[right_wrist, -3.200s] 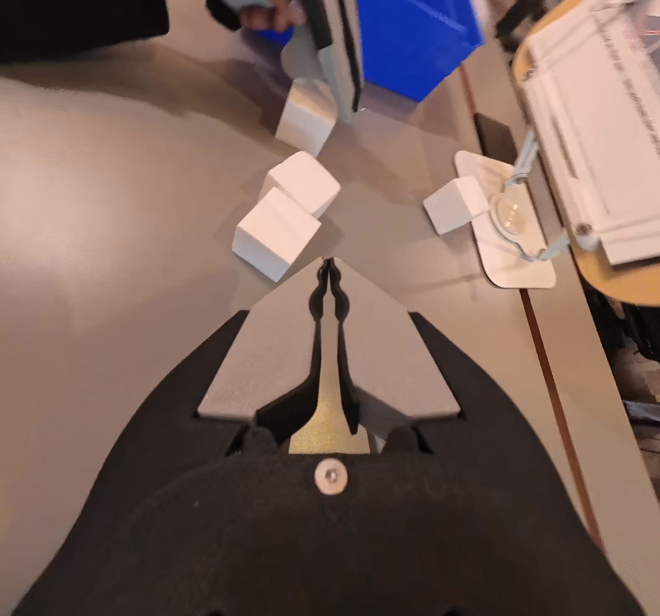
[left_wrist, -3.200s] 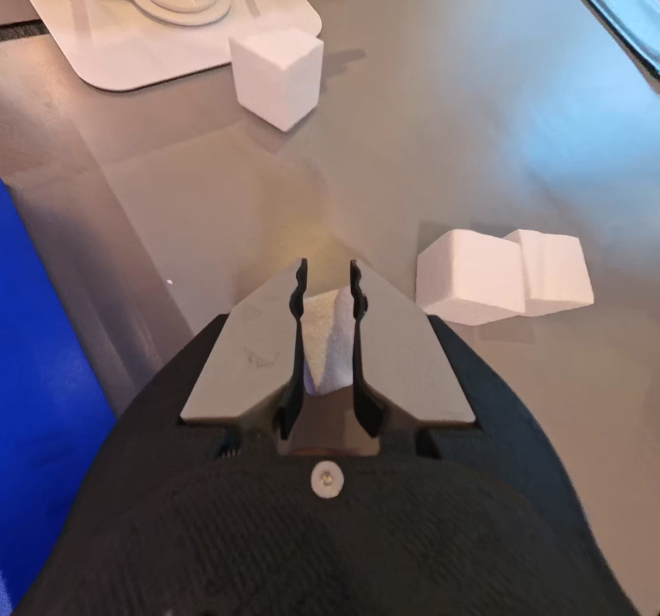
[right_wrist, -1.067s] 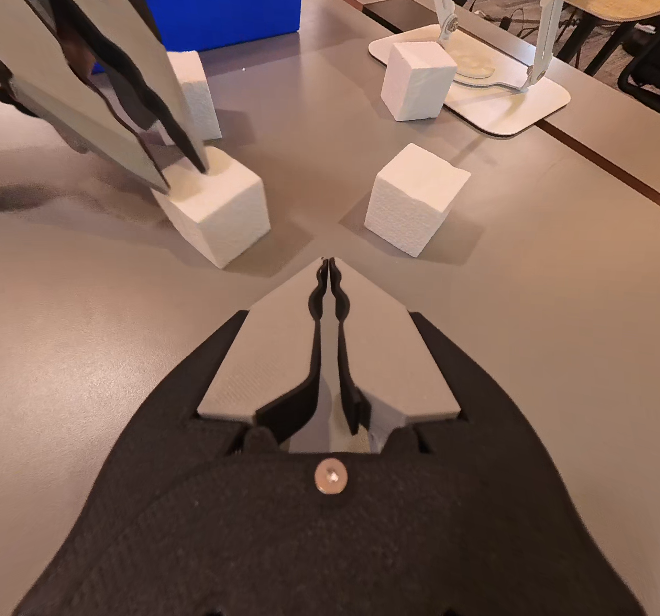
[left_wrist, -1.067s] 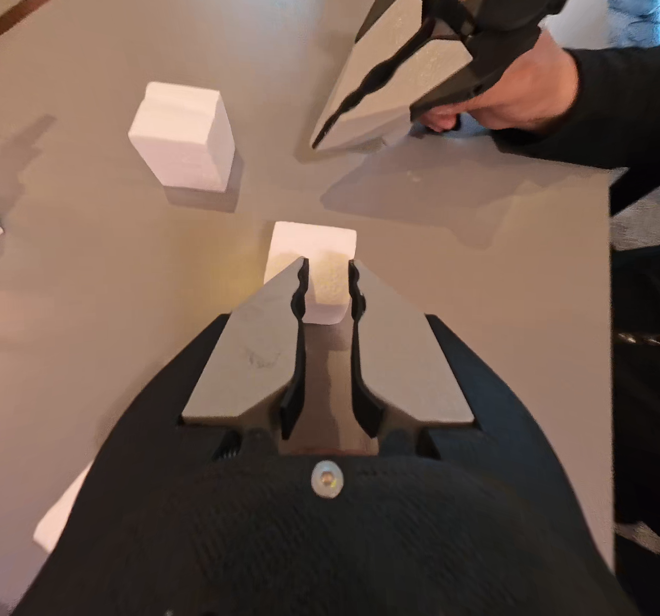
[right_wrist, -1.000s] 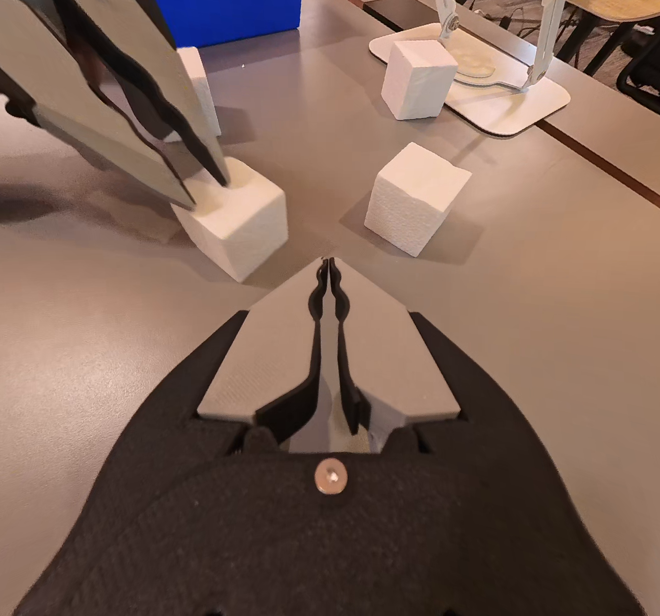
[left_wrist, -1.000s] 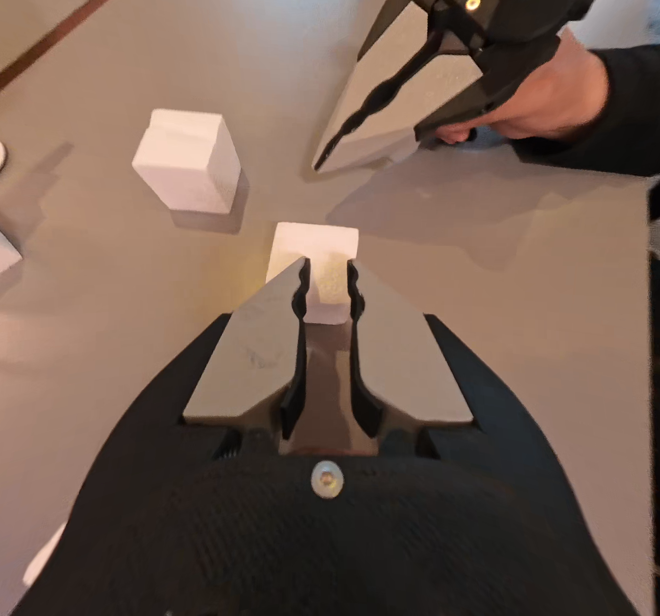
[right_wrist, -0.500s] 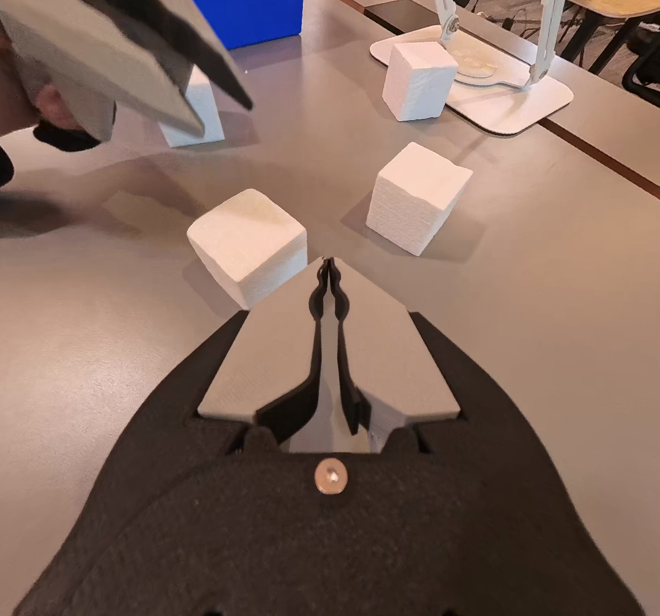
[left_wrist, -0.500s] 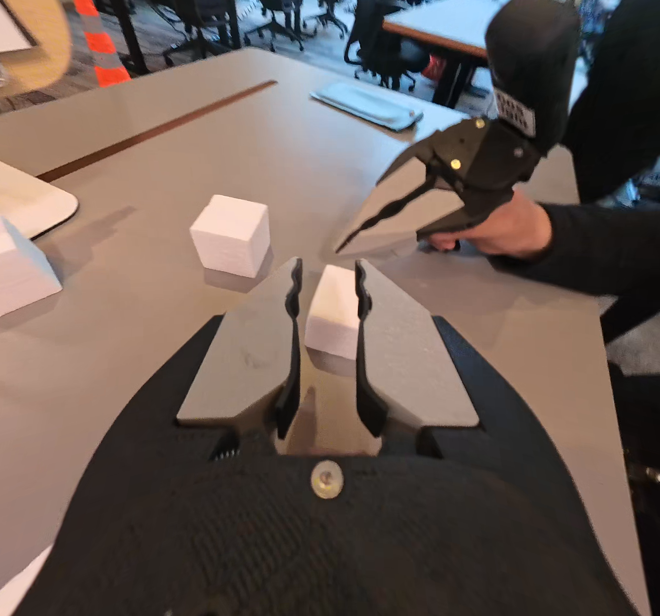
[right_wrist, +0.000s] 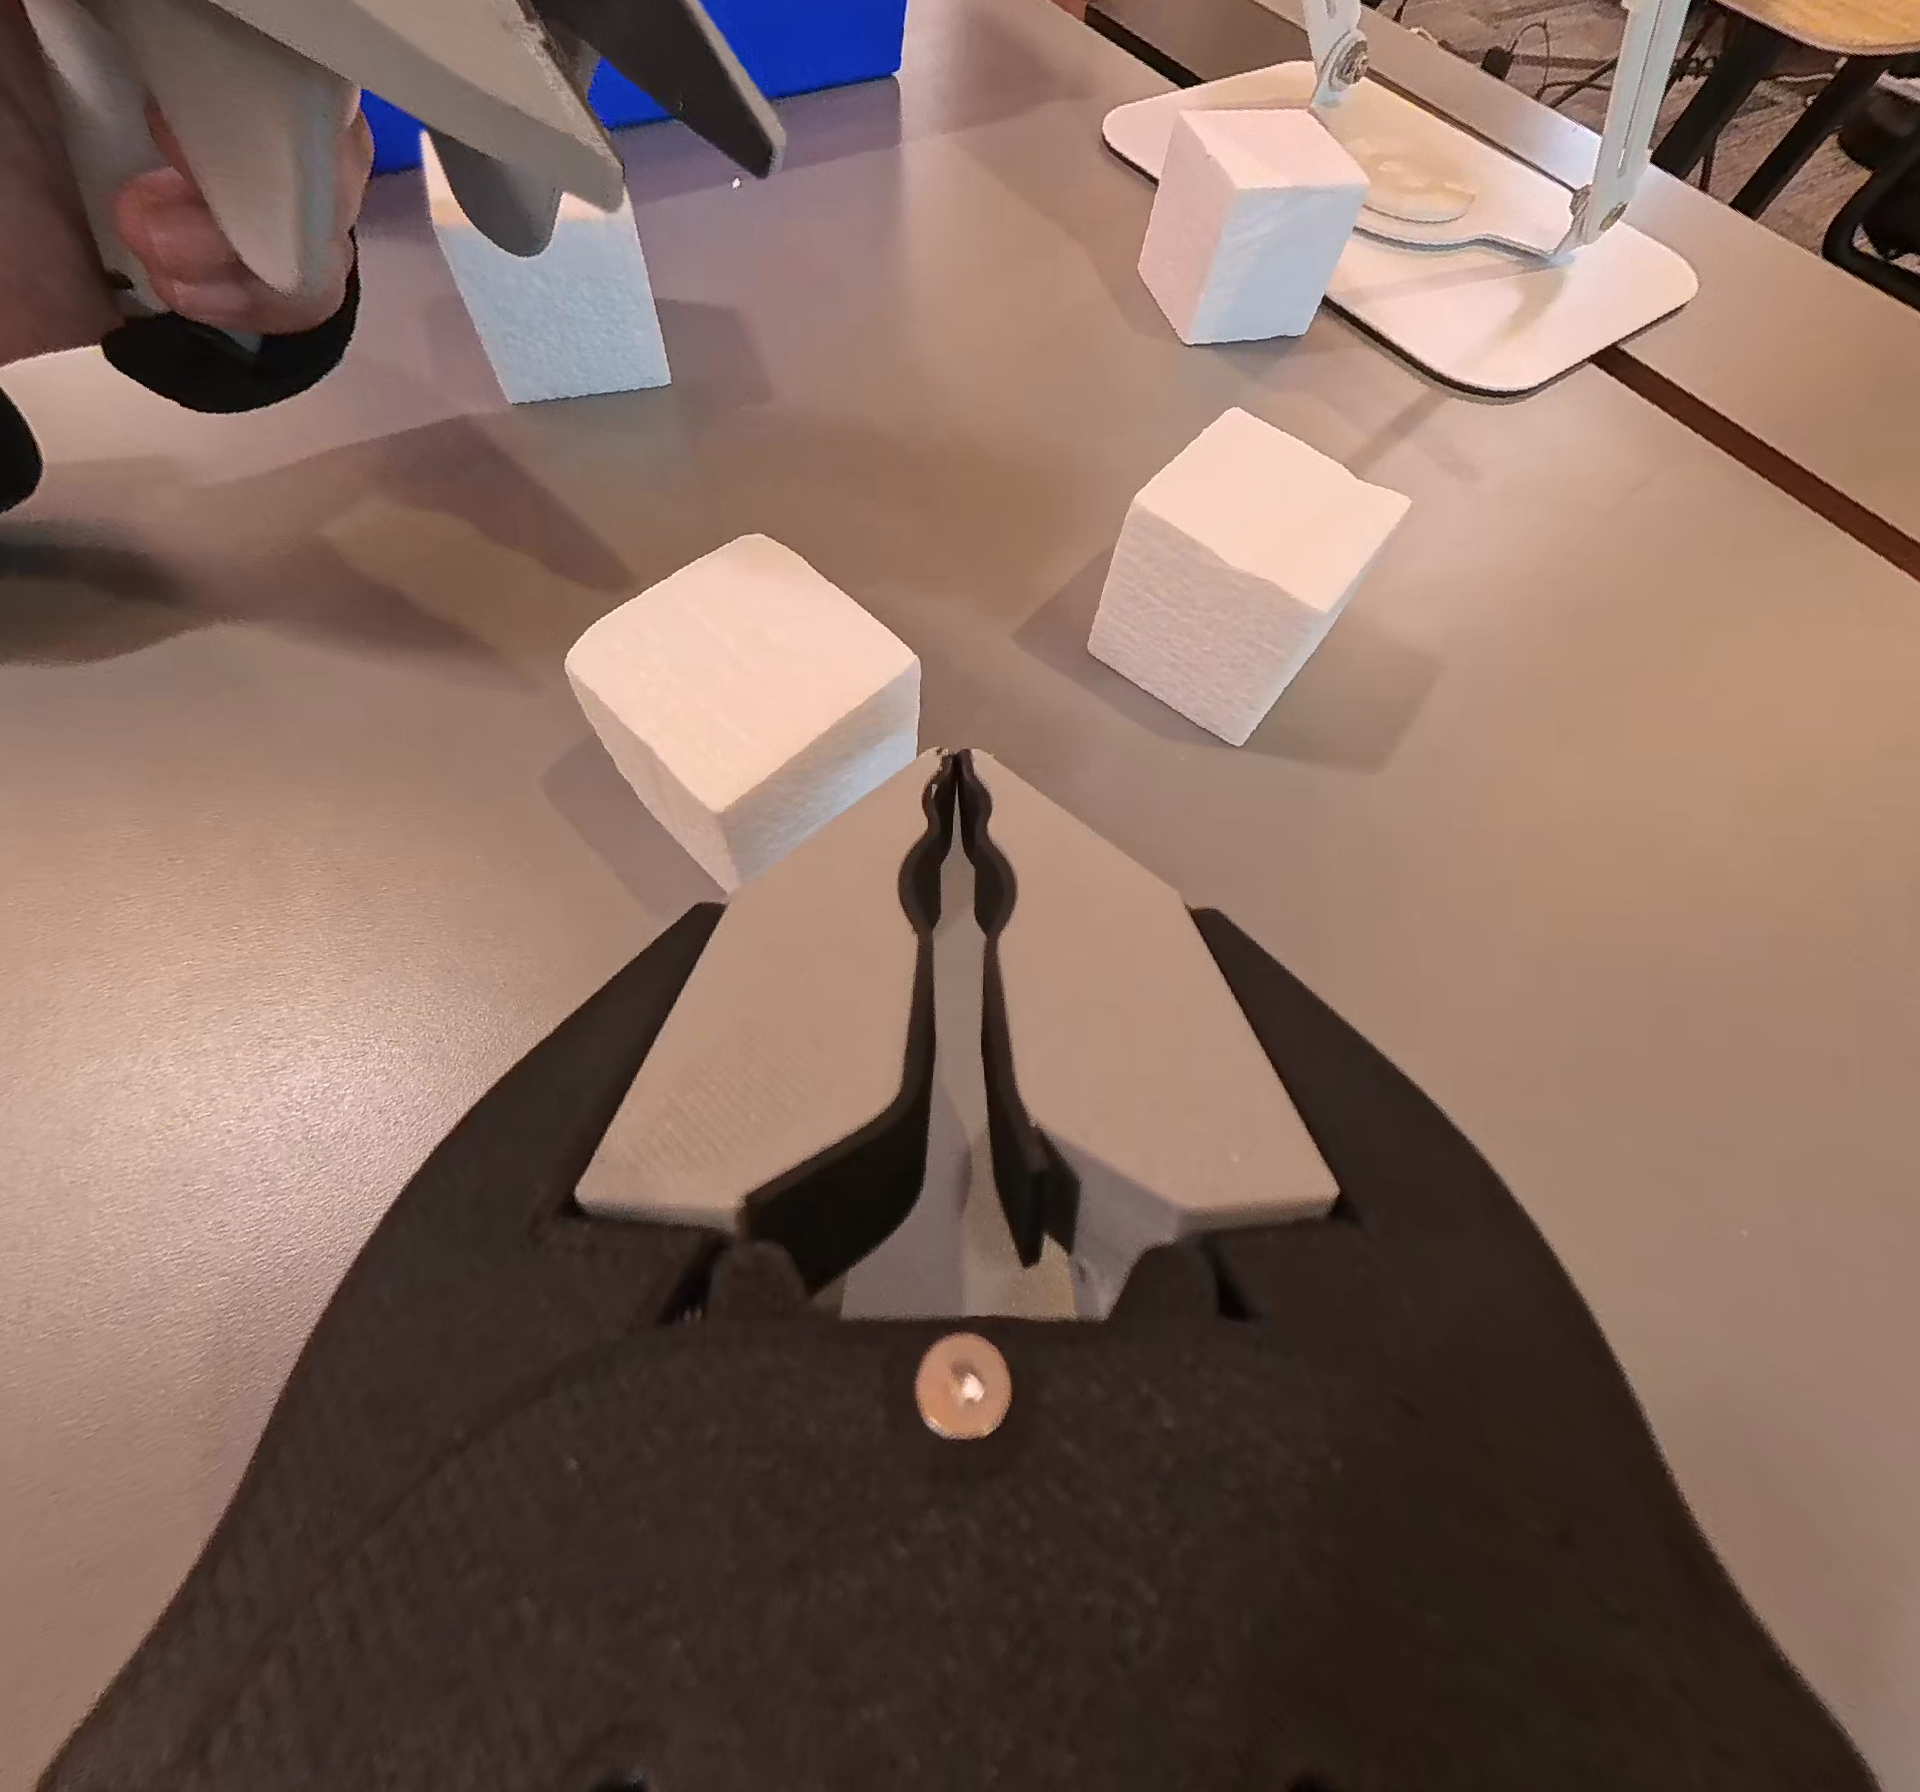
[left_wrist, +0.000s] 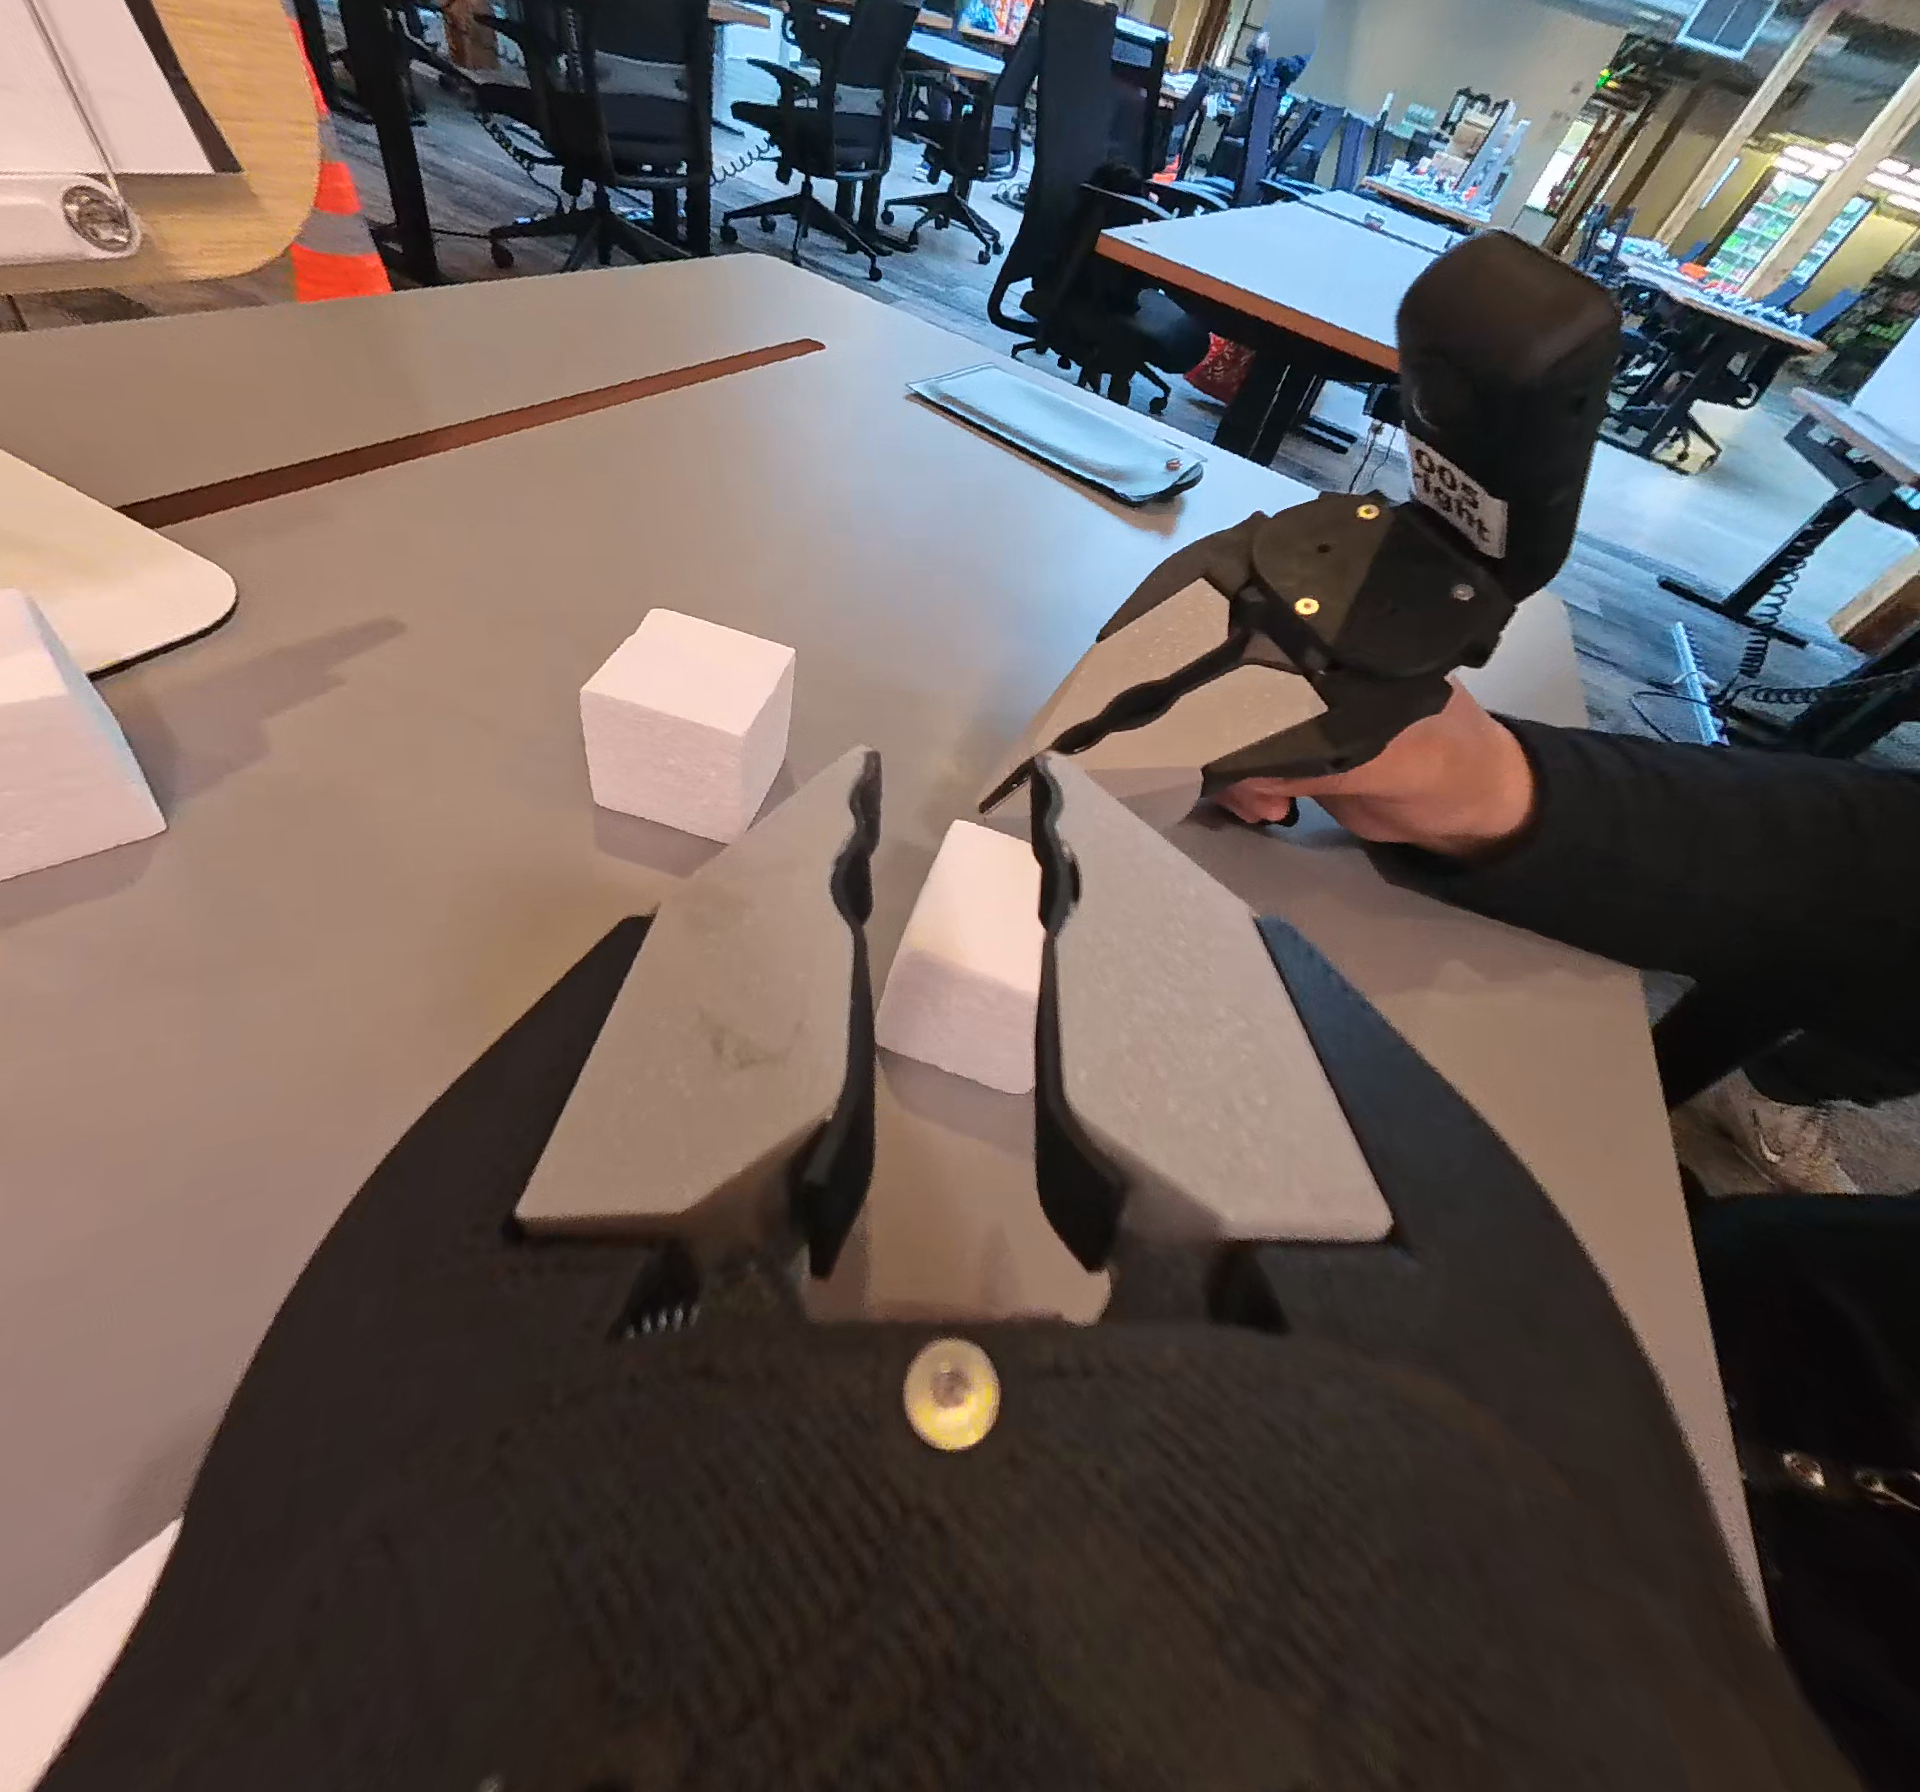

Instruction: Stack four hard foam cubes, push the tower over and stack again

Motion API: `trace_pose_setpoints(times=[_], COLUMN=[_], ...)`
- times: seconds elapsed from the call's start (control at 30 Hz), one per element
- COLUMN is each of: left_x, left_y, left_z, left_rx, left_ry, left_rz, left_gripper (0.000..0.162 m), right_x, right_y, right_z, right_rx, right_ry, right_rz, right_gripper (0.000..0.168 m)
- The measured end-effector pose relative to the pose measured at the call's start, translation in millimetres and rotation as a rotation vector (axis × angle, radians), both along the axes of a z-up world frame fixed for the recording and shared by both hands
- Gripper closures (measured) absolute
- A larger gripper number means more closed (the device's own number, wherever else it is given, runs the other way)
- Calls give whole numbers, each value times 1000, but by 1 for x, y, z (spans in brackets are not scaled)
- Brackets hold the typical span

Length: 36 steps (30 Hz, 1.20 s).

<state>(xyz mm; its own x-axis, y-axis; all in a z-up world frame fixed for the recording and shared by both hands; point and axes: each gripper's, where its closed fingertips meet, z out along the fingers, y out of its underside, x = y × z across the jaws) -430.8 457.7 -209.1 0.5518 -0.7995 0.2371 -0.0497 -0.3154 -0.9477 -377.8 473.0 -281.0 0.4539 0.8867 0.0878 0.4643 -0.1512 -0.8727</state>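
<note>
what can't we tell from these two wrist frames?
- Left wrist view: the left gripper fingers cover both sides of the nearest foam cube, so a gap between fingers and cube can't be seen.
- Left wrist view: the cube by the lamp base is cut off by the left edge.
- Right wrist view: the far-left cube has its top hidden behind the other gripper's fingers.
</note>
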Motion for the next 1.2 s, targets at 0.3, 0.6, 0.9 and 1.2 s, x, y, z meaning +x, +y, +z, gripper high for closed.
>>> trace_pose_setpoints(times=[0.3, 0.6, 0.9, 1.2], left_x=[1, 2, 1, 3], left_y=[-1, -2, -2, -2], left_z=[-1, -2, 0, -3], left_rx=[-4, -11, -7, -6], left_ry=[4, 11, 3, 23], left_rz=[-8, -11, -7, -11], left_gripper=[135, 135, 135, 135], right_x=[-1, 0, 0, -1], right_y=[-1, -1, -1, -1], right_z=[-1, -1, 0, -1], right_rx=[2, 0, 2, 3], right_ry=[-5, -4, -2, -8], right_rz=[3, 2, 1, 2], right_gripper=[168, 168, 168, 168])
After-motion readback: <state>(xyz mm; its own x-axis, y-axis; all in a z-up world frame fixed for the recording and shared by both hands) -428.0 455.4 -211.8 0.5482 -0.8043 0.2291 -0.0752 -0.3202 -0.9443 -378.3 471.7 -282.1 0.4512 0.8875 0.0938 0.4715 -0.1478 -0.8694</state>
